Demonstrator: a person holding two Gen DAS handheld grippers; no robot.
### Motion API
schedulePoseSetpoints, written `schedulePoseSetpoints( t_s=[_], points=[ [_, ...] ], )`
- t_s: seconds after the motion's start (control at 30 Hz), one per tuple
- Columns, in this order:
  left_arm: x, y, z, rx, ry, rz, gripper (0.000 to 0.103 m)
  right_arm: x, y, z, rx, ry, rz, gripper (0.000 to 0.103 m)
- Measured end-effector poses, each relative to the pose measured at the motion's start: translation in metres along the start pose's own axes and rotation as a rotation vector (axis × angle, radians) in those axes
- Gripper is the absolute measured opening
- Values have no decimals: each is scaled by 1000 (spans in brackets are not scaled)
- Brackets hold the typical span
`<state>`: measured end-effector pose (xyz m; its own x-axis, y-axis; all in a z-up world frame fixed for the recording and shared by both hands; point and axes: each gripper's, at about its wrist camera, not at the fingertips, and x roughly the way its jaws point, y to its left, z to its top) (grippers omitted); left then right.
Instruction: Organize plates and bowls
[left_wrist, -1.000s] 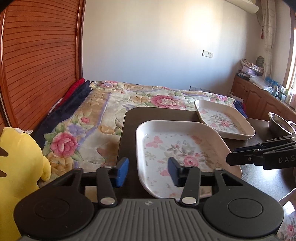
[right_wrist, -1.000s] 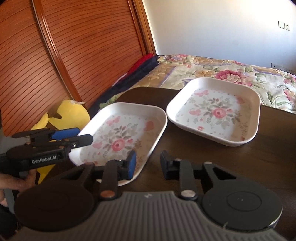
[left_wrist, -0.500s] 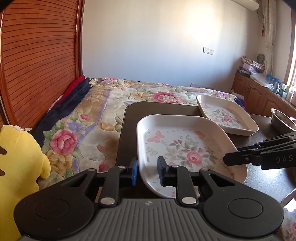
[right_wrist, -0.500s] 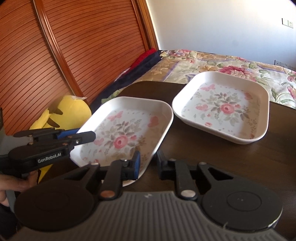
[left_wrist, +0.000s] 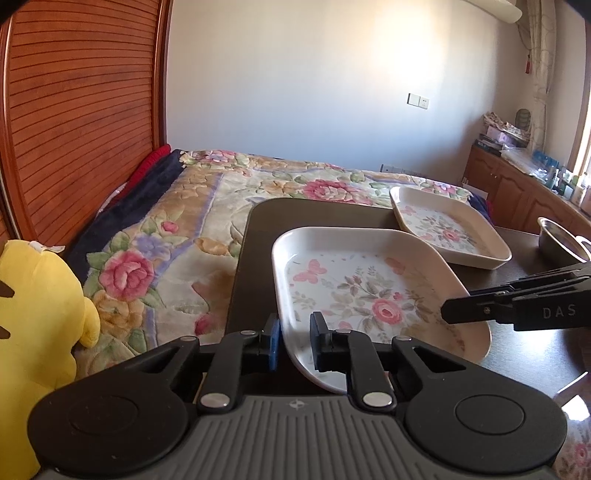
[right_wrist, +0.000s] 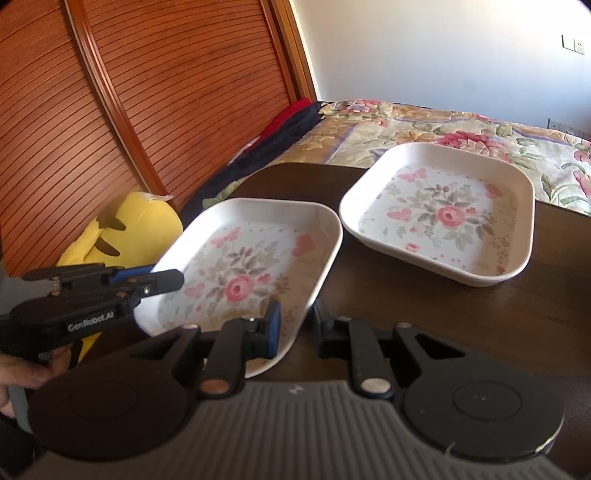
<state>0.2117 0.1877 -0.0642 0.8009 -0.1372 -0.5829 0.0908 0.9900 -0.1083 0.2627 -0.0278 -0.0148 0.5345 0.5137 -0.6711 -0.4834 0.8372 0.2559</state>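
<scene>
Two square white plates with a floral print are on a dark wooden table (left_wrist: 314, 214). The near plate (left_wrist: 369, 295) (right_wrist: 243, 273) is held from both sides and sits slightly tilted. My left gripper (left_wrist: 295, 343) is shut on its near-left rim, and in the right wrist view the same gripper (right_wrist: 177, 278) reaches in from the left. My right gripper (right_wrist: 297, 328) is shut on the opposite rim, showing in the left wrist view (left_wrist: 448, 312) at the right. The far plate (left_wrist: 443, 229) (right_wrist: 443, 218) lies flat just beyond, nearly touching the held one.
A metal bowl (left_wrist: 561, 240) stands on the table's right side. A bed with a floral cover (left_wrist: 184, 240) borders the table, with a yellow plush toy (right_wrist: 122, 229) and a slatted wooden headboard (right_wrist: 147, 110) to the left. A hand (right_wrist: 22, 373) holds the left gripper.
Both grippers went from open to shut on the near plate's rims. The plate has tipped up a little and shifted toward the far plate.
</scene>
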Motion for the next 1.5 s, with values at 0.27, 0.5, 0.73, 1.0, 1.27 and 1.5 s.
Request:
schedulePoseSetpoints(
  t_s=[0.27, 0.5, 0.73, 1.0, 1.27, 1.5],
  points=[
    [-9, -8, 1, 6, -14, -1, 18, -11, -2, -2, -1, -25, -3, 16],
    [-25, -23, 0, 28, -32, -6, 18, -29, -6, -4, 5, -59, 0, 16],
    [-46, -44, 5, 56, -62, -10, 18, -55, -10, -9, 6, -101, -4, 16],
    [-69, -72, 6, 85, -87, -34, 19, -92, -18, -15, 8, -149, -24, 16],
    [-94, -104, 4, 122, -114, -57, 19, -131, -27, -29, 9, -193, -46, 16],
    [-112, -130, -2, 150, -126, -85, 19, -160, -39, -43, 12, -222, -65, 16]
  ],
)
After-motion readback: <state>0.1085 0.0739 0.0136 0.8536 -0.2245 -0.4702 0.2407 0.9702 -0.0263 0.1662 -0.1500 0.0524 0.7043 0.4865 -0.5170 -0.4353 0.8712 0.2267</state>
